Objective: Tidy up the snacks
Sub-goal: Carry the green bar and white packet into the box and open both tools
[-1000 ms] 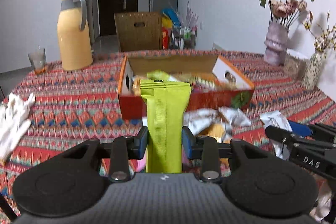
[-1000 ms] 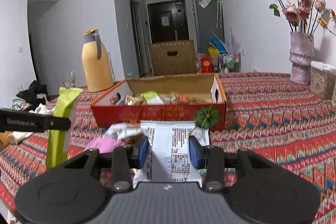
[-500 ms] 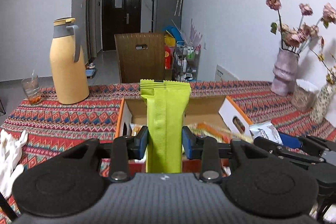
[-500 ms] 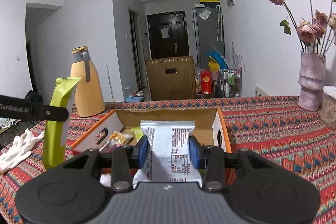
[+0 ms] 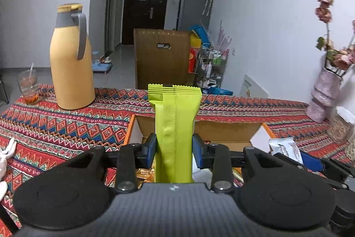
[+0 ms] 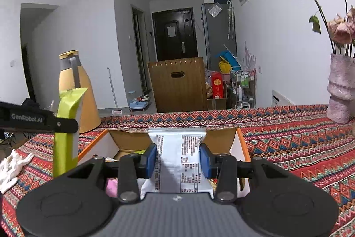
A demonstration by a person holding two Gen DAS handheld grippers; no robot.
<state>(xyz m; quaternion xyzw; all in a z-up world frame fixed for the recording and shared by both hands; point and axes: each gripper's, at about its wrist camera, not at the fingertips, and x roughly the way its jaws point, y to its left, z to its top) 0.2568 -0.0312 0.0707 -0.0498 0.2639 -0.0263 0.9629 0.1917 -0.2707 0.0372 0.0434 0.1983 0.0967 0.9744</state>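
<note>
Snacks fill both tools as I look out over the open box. My left tool has its blue pads pressed against a lime-green bar wrapper, which stands upright at the centre of the left wrist view, its crimped top edge above the far wall of the cardboard box. My right tool is closed to a narrow gap on a white snack packet with printed text, also upright, its top edge level with the box's far rim in the right wrist view.

I see the box low in both frames, directly beyond the pads, with orange-edged side walls flaring left and right; a few loose wrappers lie inside, mostly hidden by the tools. From the right wrist view the green bar shows at left of frame, just outside the box's left wall, held in the other tool's black finger.

Beyond the box the patterned tabletop is bare up to its far edge. A yellow thermos jug and a glass stand at upper left, well apart from the box. A pink vase of dried flowers sits at the right edge. White cloth lies at lower left.
</note>
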